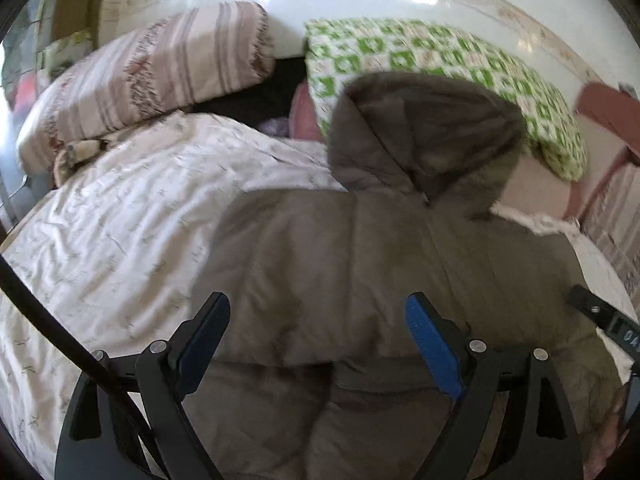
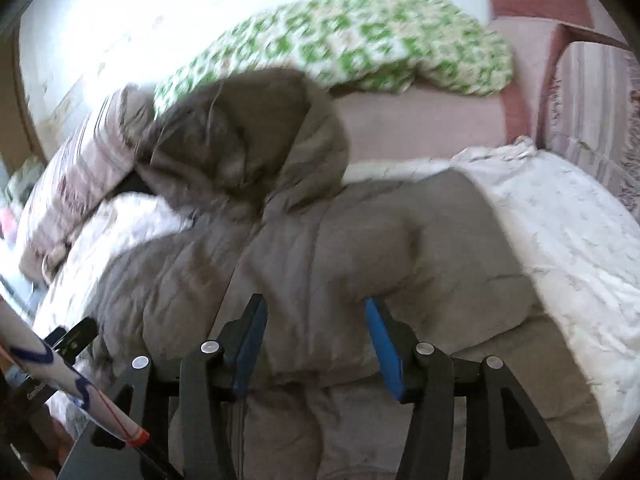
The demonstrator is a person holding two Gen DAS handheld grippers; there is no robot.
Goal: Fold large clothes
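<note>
A large grey-brown padded hooded jacket [image 1: 360,264] lies on a white bedspread, its hood [image 1: 432,132] toward the pillows. My left gripper [image 1: 318,308] is open and empty, hovering over the jacket's lower body. In the right wrist view the same jacket [image 2: 320,248] fills the middle, hood [image 2: 248,140] at the upper left. My right gripper [image 2: 316,312] is open and empty, just above a folded edge of the jacket. The tip of the right gripper [image 1: 600,320] shows at the right edge of the left wrist view.
A white crumpled bedspread [image 1: 120,216] covers the bed. A striped pink pillow [image 1: 152,76] and a green-and-white patterned pillow [image 1: 460,64] lie at the head, against a white wall. A pink chair [image 2: 536,4] stands at the far right.
</note>
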